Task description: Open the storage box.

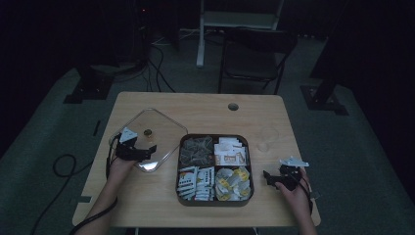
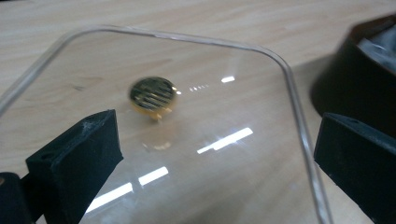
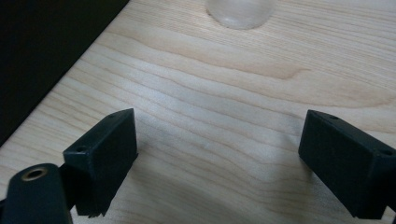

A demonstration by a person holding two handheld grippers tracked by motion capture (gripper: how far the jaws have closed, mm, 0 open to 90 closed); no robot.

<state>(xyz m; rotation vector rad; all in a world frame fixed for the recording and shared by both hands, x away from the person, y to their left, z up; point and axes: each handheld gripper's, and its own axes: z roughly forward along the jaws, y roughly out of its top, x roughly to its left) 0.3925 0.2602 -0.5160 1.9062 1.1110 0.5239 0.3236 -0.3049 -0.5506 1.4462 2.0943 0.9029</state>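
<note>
- A dark square tray (image 1: 214,138) with rounded corners sits on the wooden table (image 1: 205,110), split into four compartments; everything below is placed against it.
- The tray's far-left compartment holds dark crinkled packets (image 1: 195,149), its far-right one pale cartons with orange print (image 1: 230,151), its near-left white sachets (image 1: 195,182), and its near-right round yellow-and-white pieces (image 1: 233,183) (the lighting is dim, so I cannot tell more about what they are).
- A clear lid (image 1: 149,137) lies flat on the table just left of the tray, its near-right corner close to the tray's left wall. It is roughly square, with no obvious long axis, and sits turned so its corners point away from and toward the person.
- A small gold knob (image 1: 147,132) stands at the lid's centre, facing up; in the left gripper view it looks slightly blurred (image 2: 153,94).
- The left gripper (image 1: 139,152) hovers over the lid's near edge, left of the tray, aimed across the lid; its jaws are spread wide with nothing between them (image 2: 210,163).
- The right gripper (image 1: 275,178) is just right of the tray's near-right corner, low over bare table, pointing toward the tray; its jaws also gape apart and hold nothing (image 3: 217,158).
- A faint pale round mark (image 1: 264,146) shows on the table right of the tray.
</note>
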